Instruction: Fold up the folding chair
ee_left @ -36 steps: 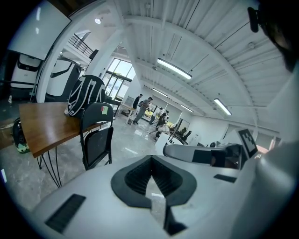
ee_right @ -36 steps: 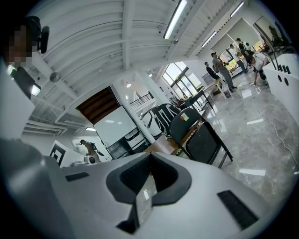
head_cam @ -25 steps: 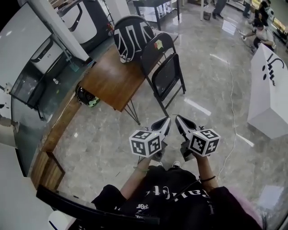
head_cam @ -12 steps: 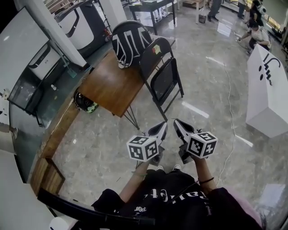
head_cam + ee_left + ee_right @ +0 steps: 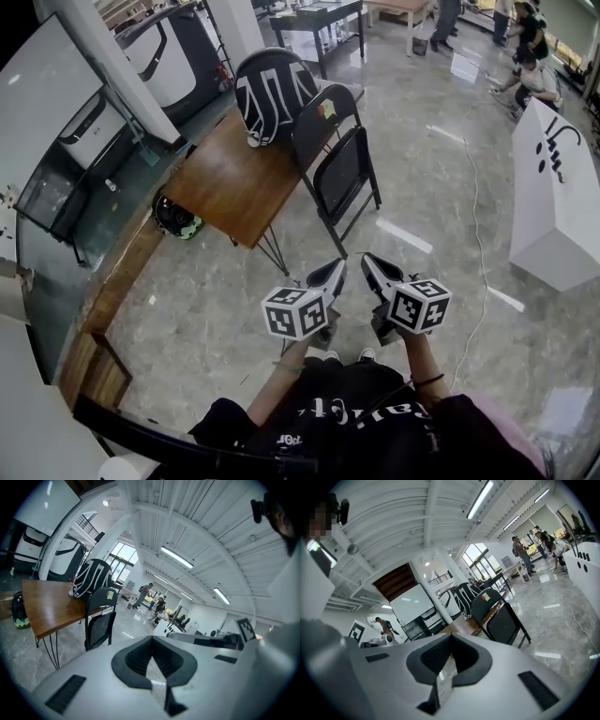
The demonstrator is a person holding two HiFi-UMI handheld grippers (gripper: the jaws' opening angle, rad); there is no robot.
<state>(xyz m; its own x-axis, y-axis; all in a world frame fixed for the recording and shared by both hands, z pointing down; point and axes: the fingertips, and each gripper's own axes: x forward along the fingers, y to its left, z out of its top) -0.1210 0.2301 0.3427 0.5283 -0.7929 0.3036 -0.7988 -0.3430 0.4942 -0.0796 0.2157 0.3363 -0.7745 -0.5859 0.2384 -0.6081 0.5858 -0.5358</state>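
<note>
A glossy grey stone floor point(image 5: 216, 300) fills most of the head view, with a long white block point(image 5: 562, 206) standing on it at the right edge. A brown wooden table point(image 5: 225, 183) on thin dark legs stands to the upper left. The black folding chair point(image 5: 339, 169) stands on the floor against the table's far right corner, its backrest next to the tabletop and its seat tilted steeply up rather than lying flat, its legs still spread on the floor. A black backpack with white stripes point(image 5: 272, 89) sits on the table's far end, just beside the chair's backrest. Both grippers are held low in front of the person, well apart from the chair and pointing toward it. The left gripper point(image 5: 335, 270) has its jaws pressed together on nothing, and the right gripper point(image 5: 368, 261) is likewise closed and empty. A dark helmet with green marks point(image 5: 176, 216) lies on the floor by the table's left edge. A small coloured sticker point(image 5: 326, 111) shows on the chair's backrest.
</note>
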